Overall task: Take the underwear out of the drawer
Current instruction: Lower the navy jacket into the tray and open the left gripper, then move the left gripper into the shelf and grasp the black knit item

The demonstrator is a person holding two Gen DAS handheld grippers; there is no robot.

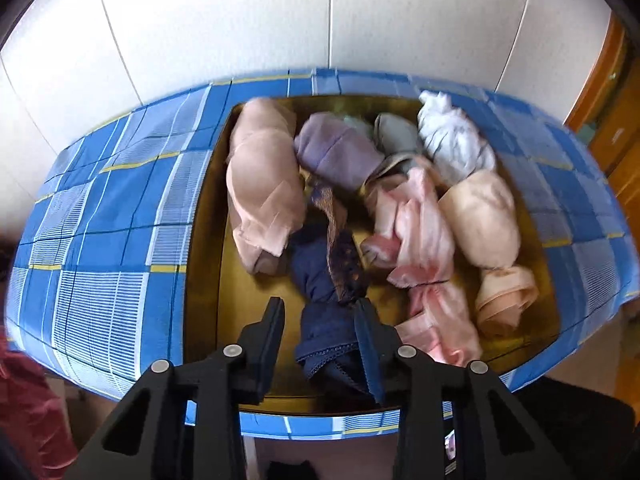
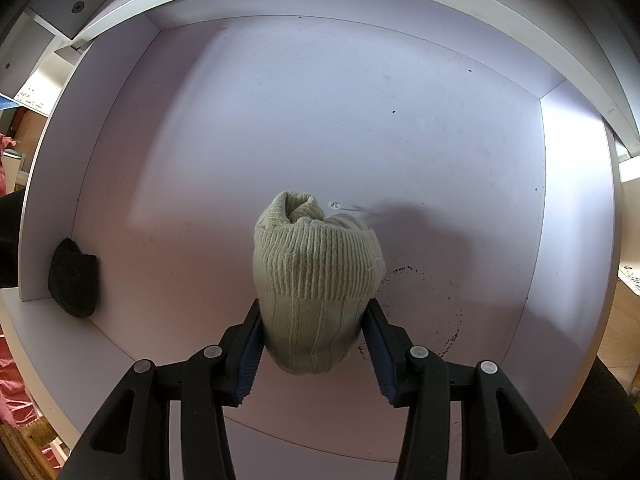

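The left gripper (image 1: 320,306) is clamped on a soft navy lace underwear roll (image 1: 326,280) over the near part of the wooden tray (image 1: 208,216). The right gripper (image 2: 314,312) squeezes a ribbed beige knit roll (image 2: 316,280) inside the white drawer (image 2: 360,120). I judge lifting it out comes next; a black bundle (image 2: 74,278) lies far left.

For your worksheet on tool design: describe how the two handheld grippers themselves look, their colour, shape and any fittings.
Both the left gripper and the right gripper are matt black, with two angular fingers on hollow, cut-out linkage arms. Round silver pivot pins dot the joints. The inner pads are dark blue and ribbed. No cables, markings or sleeves are visible.
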